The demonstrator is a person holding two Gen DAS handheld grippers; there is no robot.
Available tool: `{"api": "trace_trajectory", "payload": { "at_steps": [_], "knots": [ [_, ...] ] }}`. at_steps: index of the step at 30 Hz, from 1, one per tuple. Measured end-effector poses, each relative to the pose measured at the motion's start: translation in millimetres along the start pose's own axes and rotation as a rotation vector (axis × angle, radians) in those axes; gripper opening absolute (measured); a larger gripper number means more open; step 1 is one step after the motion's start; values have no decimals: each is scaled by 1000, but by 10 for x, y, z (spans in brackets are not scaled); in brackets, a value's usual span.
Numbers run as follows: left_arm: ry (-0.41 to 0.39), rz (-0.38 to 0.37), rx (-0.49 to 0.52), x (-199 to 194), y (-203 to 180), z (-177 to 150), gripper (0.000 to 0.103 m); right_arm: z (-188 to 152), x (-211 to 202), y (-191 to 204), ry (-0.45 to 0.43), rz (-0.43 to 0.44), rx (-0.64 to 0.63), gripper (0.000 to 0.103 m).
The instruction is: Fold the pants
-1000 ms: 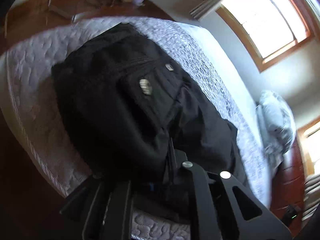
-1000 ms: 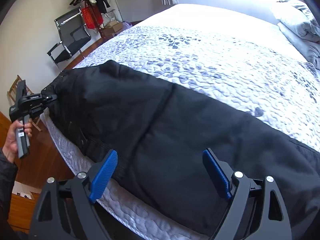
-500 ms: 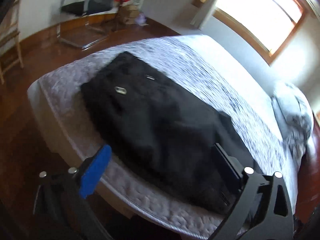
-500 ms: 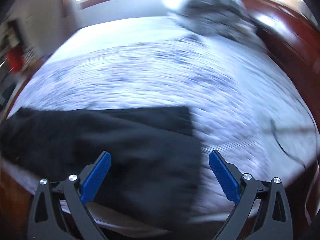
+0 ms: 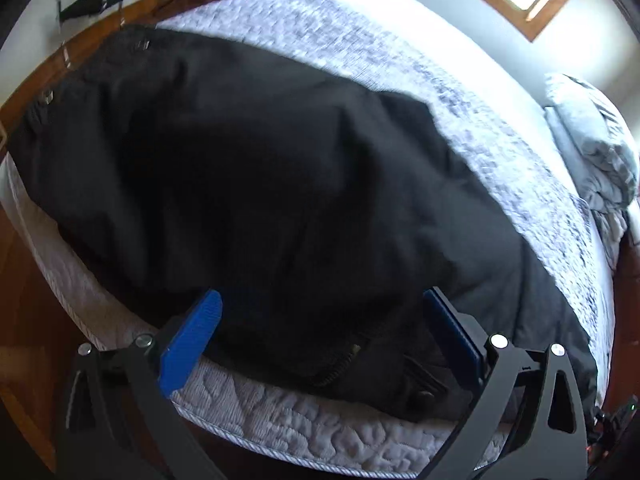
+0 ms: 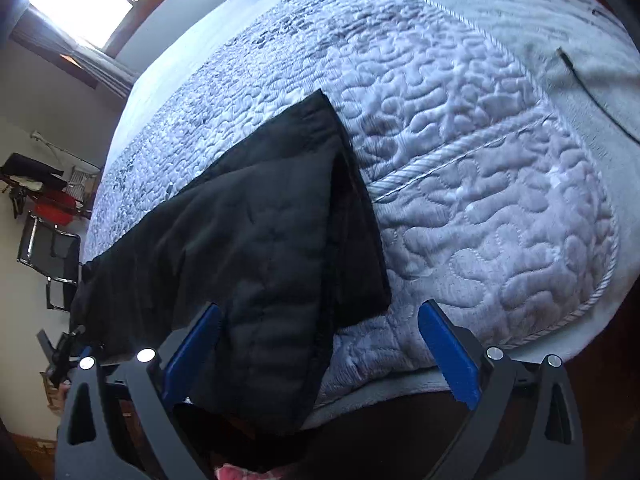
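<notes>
Black pants (image 5: 256,184) lie along the near edge of a bed with a grey quilted cover (image 5: 360,52). My left gripper (image 5: 324,332) is open and empty, just above the waistband end, where a zipper and a button show. In the right wrist view the leg end of the pants (image 6: 256,248) lies at the bed's edge, and part of it hangs over the side. My right gripper (image 6: 320,344) is open and empty, close over the leg hems. The left gripper also shows small at the far left of the right wrist view (image 6: 64,354).
A grey pillow (image 5: 592,140) lies at the head of the bed. A black chair (image 6: 52,256) and a clothes rack (image 6: 44,188) stand by the wall. A thin dark cable (image 6: 592,92) lies on the bed's far side. Wooden floor (image 5: 24,300) surrounds the bed.
My left gripper has let go of the pants, opened and shifted along the bed's edge. My right gripper has swung from the middle of the pants to the leg end.
</notes>
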State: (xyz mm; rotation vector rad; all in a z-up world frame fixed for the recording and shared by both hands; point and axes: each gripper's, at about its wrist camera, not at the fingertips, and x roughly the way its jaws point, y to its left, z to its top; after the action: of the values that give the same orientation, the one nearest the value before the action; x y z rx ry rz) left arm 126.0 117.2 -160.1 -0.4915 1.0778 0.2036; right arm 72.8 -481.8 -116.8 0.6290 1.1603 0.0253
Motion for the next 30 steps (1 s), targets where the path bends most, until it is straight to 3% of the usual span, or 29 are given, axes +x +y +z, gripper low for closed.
{"api": "trace_trajectory", "payload": {
  "at_steps": [2,5,8,11,17,18,19,20,22,24,26,30],
  "knots": [
    [-1,9,3,39,10,-5,100,49,51,75,8,63,-22,49],
    [-2,26,13,47,-9,8,100,209,71,296,-2,37,-111,23],
    [-7,44,14,81,-55,-16,100,428,-63,596,-65,90,-208,11],
    [-12,48,2,112,-181,-34,100,590,-282,998,-146,112,-347,10],
    [-36,24,-58,51,-139,-116,100,615,-864,1470,-360,189,-547,11],
    [-37,26,-60,55,-118,-127,100,597,-851,1453,-356,176,-561,12],
    [-39,29,-58,41,-87,-136,100,573,-759,1381,-325,137,-568,22],
    [-40,34,-53,39,-74,-149,100,555,-665,1292,-293,93,-561,46],
    [-37,47,-39,53,-96,-179,100,473,-416,1015,-199,-11,-506,71],
    [-22,47,-32,45,-117,-192,100,329,-236,713,-109,-72,-446,71],
    [-10,34,-38,40,-151,-204,100,197,-235,437,-95,-79,-367,71],
    [0,15,-57,-38,-136,-262,100,-55,-352,-72,-116,6,-167,77]
  ]
}}
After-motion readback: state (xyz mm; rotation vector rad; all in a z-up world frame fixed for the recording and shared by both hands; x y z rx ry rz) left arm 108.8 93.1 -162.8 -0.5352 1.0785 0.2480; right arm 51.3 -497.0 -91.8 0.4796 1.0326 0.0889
